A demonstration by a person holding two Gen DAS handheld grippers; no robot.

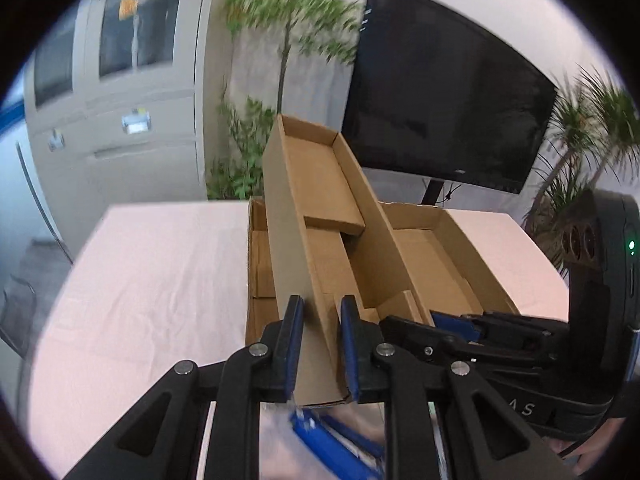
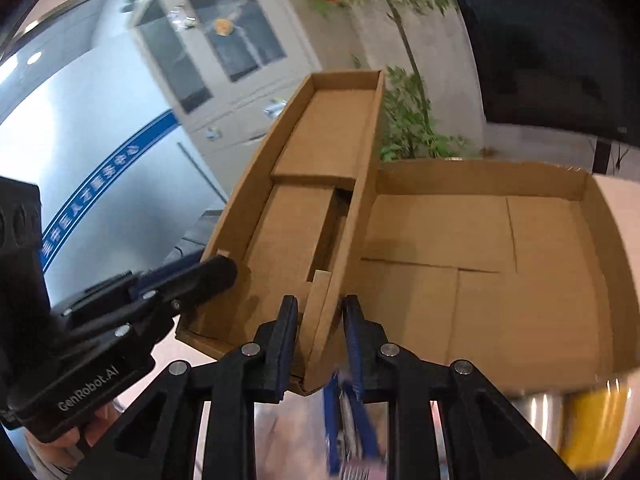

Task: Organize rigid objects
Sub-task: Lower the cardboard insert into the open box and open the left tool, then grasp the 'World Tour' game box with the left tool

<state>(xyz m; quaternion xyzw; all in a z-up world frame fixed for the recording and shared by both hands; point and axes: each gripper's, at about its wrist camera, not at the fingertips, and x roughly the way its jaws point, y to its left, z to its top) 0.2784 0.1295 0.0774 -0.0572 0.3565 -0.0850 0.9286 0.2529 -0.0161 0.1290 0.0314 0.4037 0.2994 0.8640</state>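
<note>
Left wrist: L tool (image 1: 321, 312) clamps cardboard tray (image 1: 316, 184).

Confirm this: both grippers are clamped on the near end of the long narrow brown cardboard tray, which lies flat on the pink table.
Not flat. The long narrow brown cardboard tray is tilted, far end raised above the wide open cardboard box; the left wrist view shows it. The left gripper and right gripper do clamp its near end.

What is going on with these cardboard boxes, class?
A person holds a gripper in each hand. The left gripper and the right gripper are each clamped on a side wall of the narrow cardboard tray, holding it tilted up above the wider open box on the table. Both boxes look empty.
</note>
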